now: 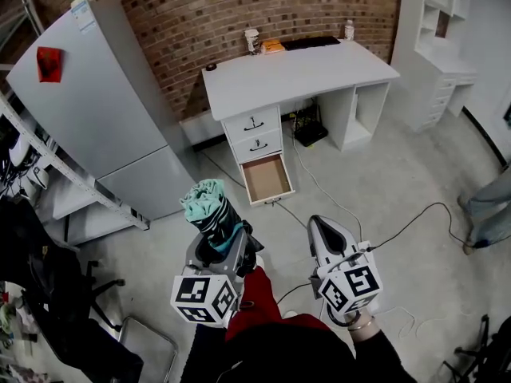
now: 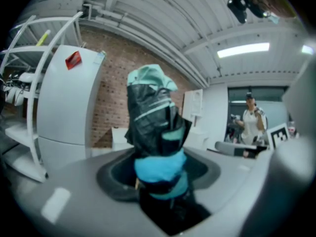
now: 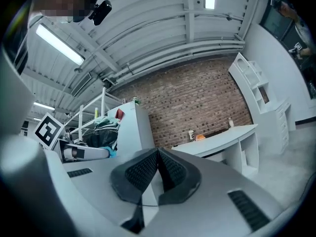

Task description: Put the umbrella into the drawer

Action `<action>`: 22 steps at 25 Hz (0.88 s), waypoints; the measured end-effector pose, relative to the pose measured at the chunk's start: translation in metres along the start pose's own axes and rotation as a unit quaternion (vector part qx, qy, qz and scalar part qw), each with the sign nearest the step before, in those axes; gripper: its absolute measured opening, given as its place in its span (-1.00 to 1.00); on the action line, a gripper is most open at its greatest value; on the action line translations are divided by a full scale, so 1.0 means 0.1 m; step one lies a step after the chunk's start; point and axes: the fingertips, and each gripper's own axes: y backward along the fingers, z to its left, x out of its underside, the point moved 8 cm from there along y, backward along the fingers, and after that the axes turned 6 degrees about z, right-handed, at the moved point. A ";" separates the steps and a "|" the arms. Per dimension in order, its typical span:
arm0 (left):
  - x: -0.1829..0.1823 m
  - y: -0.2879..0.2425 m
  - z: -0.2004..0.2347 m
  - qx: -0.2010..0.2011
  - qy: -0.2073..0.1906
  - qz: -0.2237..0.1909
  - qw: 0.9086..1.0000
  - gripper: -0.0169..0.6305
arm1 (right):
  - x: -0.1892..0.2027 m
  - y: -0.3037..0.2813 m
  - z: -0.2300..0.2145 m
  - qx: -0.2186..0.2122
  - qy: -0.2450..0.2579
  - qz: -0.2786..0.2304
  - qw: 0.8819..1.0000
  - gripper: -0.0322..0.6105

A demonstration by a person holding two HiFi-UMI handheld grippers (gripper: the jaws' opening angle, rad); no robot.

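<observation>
Nearest the person, the left gripper (image 1: 223,242) is clamped on a folded black and teal umbrella (image 1: 209,210). In the left gripper view the jaws stand wide around its lower part, and the umbrella (image 2: 153,117) sticks up and out beyond them. Just beside it, the right gripper (image 1: 318,225) holds nothing. The right gripper view shows its ribbed pads (image 3: 143,171) pressed together.

Beyond both lies bare concrete floor (image 1: 383,190), with a cable (image 1: 319,186) trailing across it. Past that, the bottom drawer (image 1: 267,178) of three is pulled out, and its brown inside is bare. It belongs to a white table (image 1: 295,70) set against a brick wall (image 1: 239,6). A grey fridge (image 1: 96,110) stands to the table's left.
</observation>
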 end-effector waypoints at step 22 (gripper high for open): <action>-0.36 -1.84 1.71 0.035 0.005 0.053 0.998 -0.20 | -0.07 -2.47 -0.37 0.036 -0.005 0.038 0.999 -0.89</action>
